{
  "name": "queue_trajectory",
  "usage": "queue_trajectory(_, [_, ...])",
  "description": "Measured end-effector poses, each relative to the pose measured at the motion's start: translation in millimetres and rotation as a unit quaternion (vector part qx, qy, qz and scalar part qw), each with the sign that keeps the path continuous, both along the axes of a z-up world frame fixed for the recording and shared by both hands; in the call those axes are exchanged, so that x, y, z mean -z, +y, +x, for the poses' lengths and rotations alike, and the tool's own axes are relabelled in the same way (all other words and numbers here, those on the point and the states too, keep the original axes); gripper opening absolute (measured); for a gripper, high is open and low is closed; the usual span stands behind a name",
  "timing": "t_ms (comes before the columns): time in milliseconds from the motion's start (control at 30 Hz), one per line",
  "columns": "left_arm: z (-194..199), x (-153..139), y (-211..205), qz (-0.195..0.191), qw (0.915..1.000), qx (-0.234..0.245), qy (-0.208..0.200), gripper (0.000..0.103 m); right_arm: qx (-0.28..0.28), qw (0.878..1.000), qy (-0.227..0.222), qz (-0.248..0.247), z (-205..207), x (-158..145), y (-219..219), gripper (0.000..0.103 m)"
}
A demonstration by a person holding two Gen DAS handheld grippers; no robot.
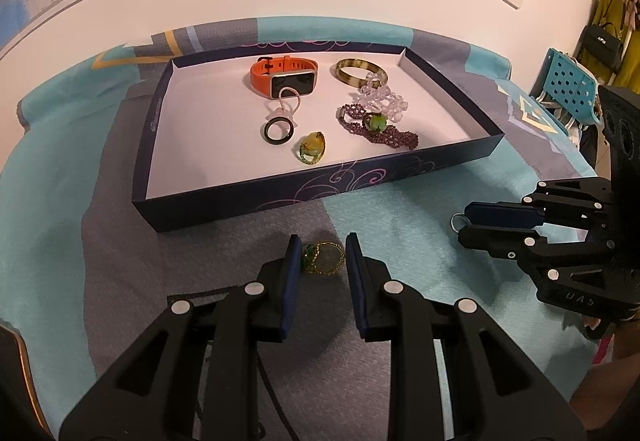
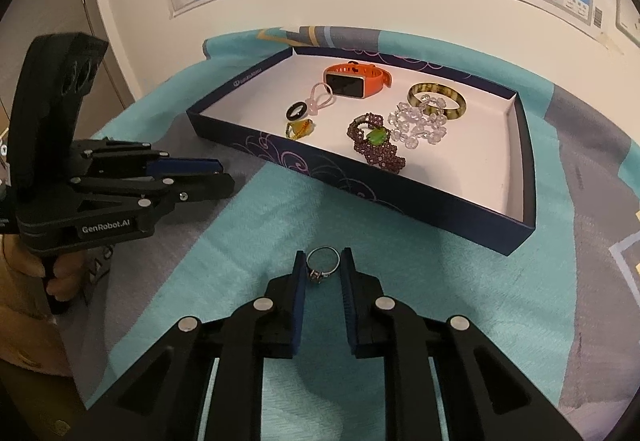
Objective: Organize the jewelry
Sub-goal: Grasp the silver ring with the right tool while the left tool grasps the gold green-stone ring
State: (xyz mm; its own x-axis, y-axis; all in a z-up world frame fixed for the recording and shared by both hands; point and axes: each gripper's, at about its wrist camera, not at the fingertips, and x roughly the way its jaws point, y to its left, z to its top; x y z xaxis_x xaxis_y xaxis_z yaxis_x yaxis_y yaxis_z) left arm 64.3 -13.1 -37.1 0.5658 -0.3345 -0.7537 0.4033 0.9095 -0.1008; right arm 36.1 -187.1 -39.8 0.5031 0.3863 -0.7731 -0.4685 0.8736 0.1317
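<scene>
A dark blue shallow box [image 1: 240, 201] [image 2: 420, 201] with a white floor lies on the bed. It holds an orange smartwatch [image 1: 286, 79], a horn bangle [image 1: 360, 69], clear beads [image 1: 382, 101], a purple bead bracelet [image 1: 380, 129] and rings. My left gripper [image 1: 320, 253] is open, its fingers either side of a gold beaded ring with a green stone [image 1: 324, 259] on the cover. My right gripper [image 2: 323, 265] is shut on a silver ring [image 2: 322, 261], held above the cover; it also shows in the left wrist view [image 1: 460, 221].
A teal and grey bed cover [image 1: 400, 225] lies under everything. A wall with maps stands behind the box. A blue perforated chair [image 1: 568, 81] and hanging bags [image 1: 604, 41] are at the far right.
</scene>
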Motion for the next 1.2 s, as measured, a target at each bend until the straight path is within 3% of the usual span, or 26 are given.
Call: queue_trajectory(1200, [-3,-29,-6,-0.012,0.9993,0.005,-0.035,0.023,0.009,0.999,-0.03,0.038,12,-26,-5,0.015])
